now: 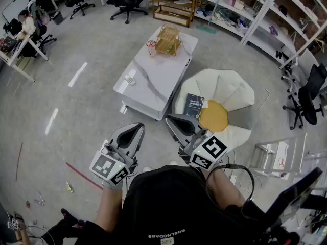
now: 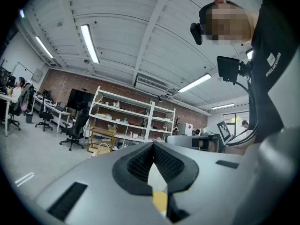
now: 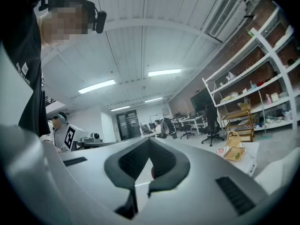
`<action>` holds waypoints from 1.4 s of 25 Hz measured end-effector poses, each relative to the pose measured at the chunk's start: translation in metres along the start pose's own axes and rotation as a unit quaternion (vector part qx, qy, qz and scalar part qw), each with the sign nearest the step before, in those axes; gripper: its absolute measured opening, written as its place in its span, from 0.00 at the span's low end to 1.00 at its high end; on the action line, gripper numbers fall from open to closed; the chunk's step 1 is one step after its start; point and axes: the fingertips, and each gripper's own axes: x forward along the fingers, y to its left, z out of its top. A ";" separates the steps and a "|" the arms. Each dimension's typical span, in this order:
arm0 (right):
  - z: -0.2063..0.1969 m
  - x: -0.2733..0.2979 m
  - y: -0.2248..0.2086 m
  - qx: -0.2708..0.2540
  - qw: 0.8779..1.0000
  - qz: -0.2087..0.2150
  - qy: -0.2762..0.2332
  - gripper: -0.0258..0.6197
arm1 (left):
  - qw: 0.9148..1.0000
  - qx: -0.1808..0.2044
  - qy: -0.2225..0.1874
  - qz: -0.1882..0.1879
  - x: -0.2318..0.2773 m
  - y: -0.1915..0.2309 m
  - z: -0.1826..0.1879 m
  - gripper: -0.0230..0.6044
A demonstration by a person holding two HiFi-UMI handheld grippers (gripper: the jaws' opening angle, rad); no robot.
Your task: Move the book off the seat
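A dark blue book point(image 1: 194, 106) lies on the left side of a white petal-shaped seat point(image 1: 232, 88), beside its round yellow cushion point(image 1: 213, 116). My right gripper point(image 1: 169, 119) is held level just short of the seat's near-left edge, its jaws shut with nothing between them, a little to the near left of the book. My left gripper point(image 1: 138, 127) hovers over the floor further left, also shut and empty. In the left gripper view the left gripper point(image 2: 152, 145) has its tips together, facing shelves. The right gripper point(image 3: 149, 140) shows closed in its own view.
A white marble coffee table point(image 1: 153, 78) stands left of the seat, bearing a wooden rack point(image 1: 169, 40), a cup point(image 1: 151, 47) and a remote point(image 1: 130, 79). Shelving point(image 1: 245, 14) lines the back, office chairs point(image 1: 306, 98) sit at right, and a white step stool point(image 1: 276, 154) is near right.
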 end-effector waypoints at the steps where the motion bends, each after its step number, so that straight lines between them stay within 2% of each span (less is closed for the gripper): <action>1: -0.001 0.002 -0.002 0.002 1.000 0.000 0.000 0.06 | 1.000 -0.003 0.000 0.001 0.001 0.003 0.001 0.04; 5: -0.005 0.003 -0.009 0.003 1.000 -0.007 0.004 0.06 | 1.000 -0.017 -0.006 0.006 0.004 0.009 0.000 0.04; 14: -0.006 0.001 -0.008 0.022 1.000 -0.017 -0.007 0.06 | 1.000 -0.023 -0.009 0.008 -0.003 0.013 0.001 0.04; 19: -0.012 0.006 0.003 0.022 0.999 -0.035 -0.002 0.06 | 1.000 -0.009 -0.003 0.001 -0.025 0.018 0.000 0.05; 23: -0.023 0.005 0.017 0.014 0.998 -0.060 0.007 0.06 | 1.000 -0.011 -0.002 -0.015 -0.049 0.020 -0.006 0.05; 27: -0.037 -0.008 0.021 0.028 0.995 -0.099 0.006 0.06 | 0.999 -0.018 0.006 -0.025 -0.070 0.027 -0.016 0.05; 35: -0.056 -0.026 0.010 0.045 0.986 -0.160 0.017 0.06 | 0.998 -0.037 0.016 -0.049 -0.075 0.037 -0.029 0.05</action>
